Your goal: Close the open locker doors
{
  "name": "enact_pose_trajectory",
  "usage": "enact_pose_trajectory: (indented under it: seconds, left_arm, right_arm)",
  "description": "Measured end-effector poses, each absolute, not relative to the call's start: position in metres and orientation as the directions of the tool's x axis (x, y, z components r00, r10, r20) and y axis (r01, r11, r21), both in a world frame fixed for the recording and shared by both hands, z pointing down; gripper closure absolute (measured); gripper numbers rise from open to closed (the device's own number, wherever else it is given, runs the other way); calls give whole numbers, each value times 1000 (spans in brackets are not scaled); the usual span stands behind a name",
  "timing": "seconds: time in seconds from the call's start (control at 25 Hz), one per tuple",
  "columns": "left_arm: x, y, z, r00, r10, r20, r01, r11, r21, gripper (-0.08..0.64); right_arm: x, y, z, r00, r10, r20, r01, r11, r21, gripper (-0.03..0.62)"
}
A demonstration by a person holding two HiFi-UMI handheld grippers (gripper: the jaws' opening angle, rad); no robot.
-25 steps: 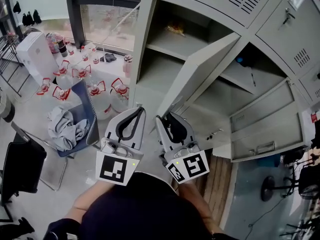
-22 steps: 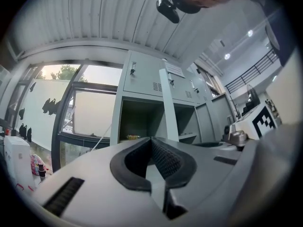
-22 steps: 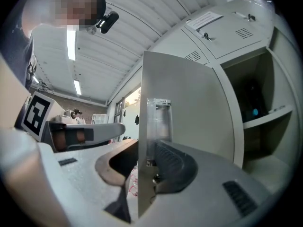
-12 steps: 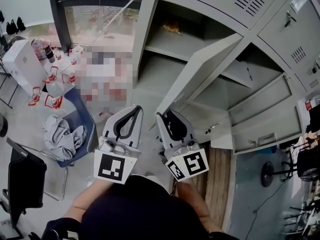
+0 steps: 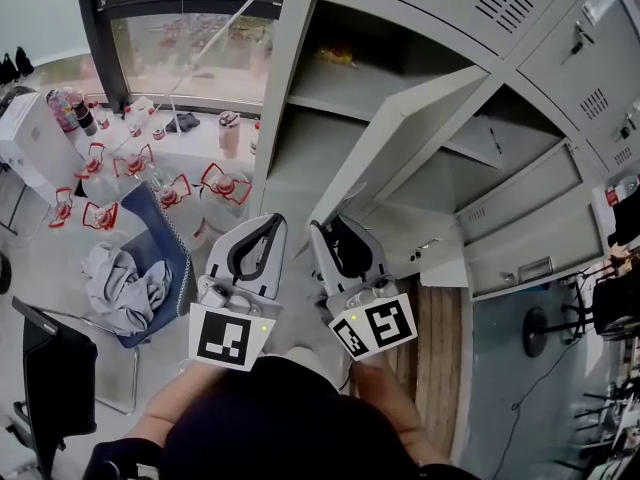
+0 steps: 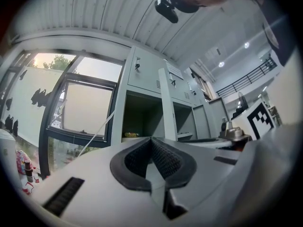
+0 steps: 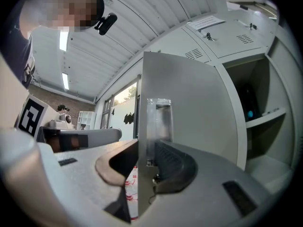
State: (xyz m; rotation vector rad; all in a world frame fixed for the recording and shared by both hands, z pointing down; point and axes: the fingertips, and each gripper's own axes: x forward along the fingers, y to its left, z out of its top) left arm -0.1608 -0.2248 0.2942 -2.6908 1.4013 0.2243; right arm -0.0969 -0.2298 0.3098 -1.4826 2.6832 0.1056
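The grey lockers (image 5: 560, 48) fill the top and right of the head view. One tall door (image 5: 400, 138) stands swung out toward me in front of open compartments (image 5: 330, 98). My right gripper (image 5: 318, 230) is shut on that door's free edge (image 7: 144, 126), one pad on each face of it. To its left my left gripper (image 5: 277, 218) is shut with nothing in it, its pads (image 6: 163, 157) touching at the tips, and it stays apart from the lockers. Two more doors (image 5: 525, 233) hang open at the right.
A small yellow thing (image 5: 340, 56) lies on a shelf in the left compartment. Several water jugs (image 5: 170, 183) stand on the floor by the window (image 5: 180, 38). A blue chair (image 5: 165, 243) with a grey cloth (image 5: 125, 278) and a black chair (image 5: 55, 378) stand at the left.
Both grippers have shifted slightly toward the lockers, with the door edge still in the right jaws. The head view has swung, so the jugs and chairs sit further left.
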Motion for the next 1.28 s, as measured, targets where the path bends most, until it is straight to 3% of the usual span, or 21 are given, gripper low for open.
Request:
enact_pose_trajectory:
  seconds: [1.28]
  left_arm:
    - [-181, -258, 300, 545, -819, -177, -830, -557, 21, 558]
  right_arm:
    - [-127, -280, 310, -498, -863, -88, -867, 498, 21, 488]
